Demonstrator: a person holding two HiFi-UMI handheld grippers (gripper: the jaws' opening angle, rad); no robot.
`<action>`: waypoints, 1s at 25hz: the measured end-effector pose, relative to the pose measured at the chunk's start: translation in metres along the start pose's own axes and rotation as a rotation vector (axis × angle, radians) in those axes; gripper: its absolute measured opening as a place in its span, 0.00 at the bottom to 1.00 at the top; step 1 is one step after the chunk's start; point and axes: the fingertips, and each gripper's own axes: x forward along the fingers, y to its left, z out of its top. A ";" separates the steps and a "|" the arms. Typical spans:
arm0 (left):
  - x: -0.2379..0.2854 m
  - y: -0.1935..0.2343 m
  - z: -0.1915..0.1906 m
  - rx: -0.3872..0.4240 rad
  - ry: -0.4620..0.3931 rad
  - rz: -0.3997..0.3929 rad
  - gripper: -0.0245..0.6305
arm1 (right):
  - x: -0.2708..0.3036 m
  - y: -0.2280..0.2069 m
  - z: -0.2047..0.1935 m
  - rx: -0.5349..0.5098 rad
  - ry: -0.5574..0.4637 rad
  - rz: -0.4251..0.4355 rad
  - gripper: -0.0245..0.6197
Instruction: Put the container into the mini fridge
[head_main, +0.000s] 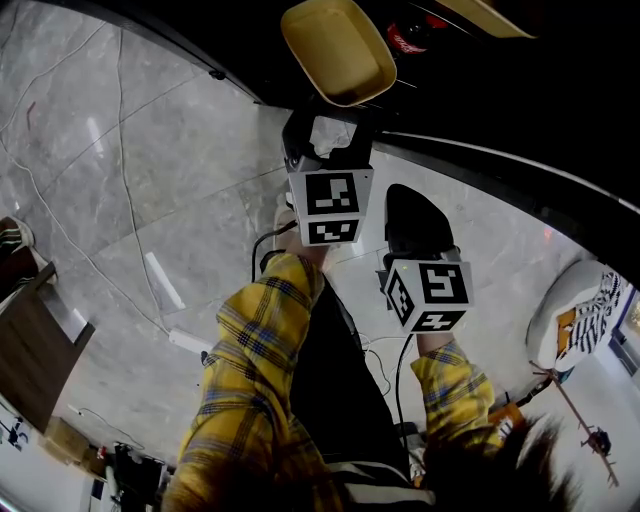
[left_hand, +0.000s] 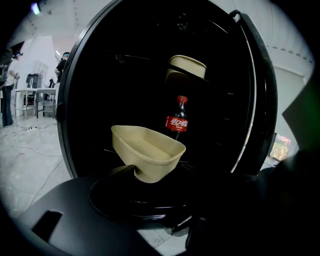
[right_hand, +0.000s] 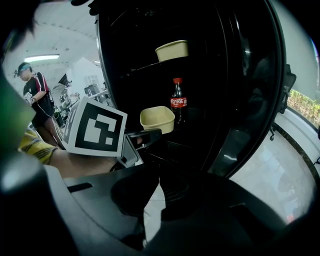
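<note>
Mini fridge (left_hand: 82, 95) stands open, interior dark. Inside it, a cola bottle (left_hand: 177, 119) with a red label stands upright on the middle shelf, and a second beige tub (left_hand: 186, 67) sits on the shelf above. The container (left_hand: 148, 150), a beige open tub, is at the fridge mouth, in front of and just below the bottle, tilted with one rim lower than the other and clear of the shelf. The left gripper (head_main: 328, 120) is clamped on the container's lower part; one jaw lies against its lower wall, while the other is lost against the black interior. The right gripper (right_hand: 160, 176) hangs back from the fridge opening, beside the left gripper, its jaw tips brought together on nothing. Both arms wear yellow plaid sleeves (head_main: 260, 370). Grey marble floor (head_main: 120, 150) lies in front of the fridge.
</note>
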 end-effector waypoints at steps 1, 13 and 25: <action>0.000 0.003 0.003 -0.002 -0.008 0.009 0.50 | 0.000 0.000 0.000 -0.001 0.001 0.001 0.08; 0.005 0.042 0.040 0.019 -0.076 0.067 0.41 | 0.006 0.009 0.004 -0.011 0.003 0.014 0.08; 0.028 0.068 0.042 0.053 -0.010 0.052 0.40 | 0.006 0.014 0.000 -0.018 0.012 0.013 0.08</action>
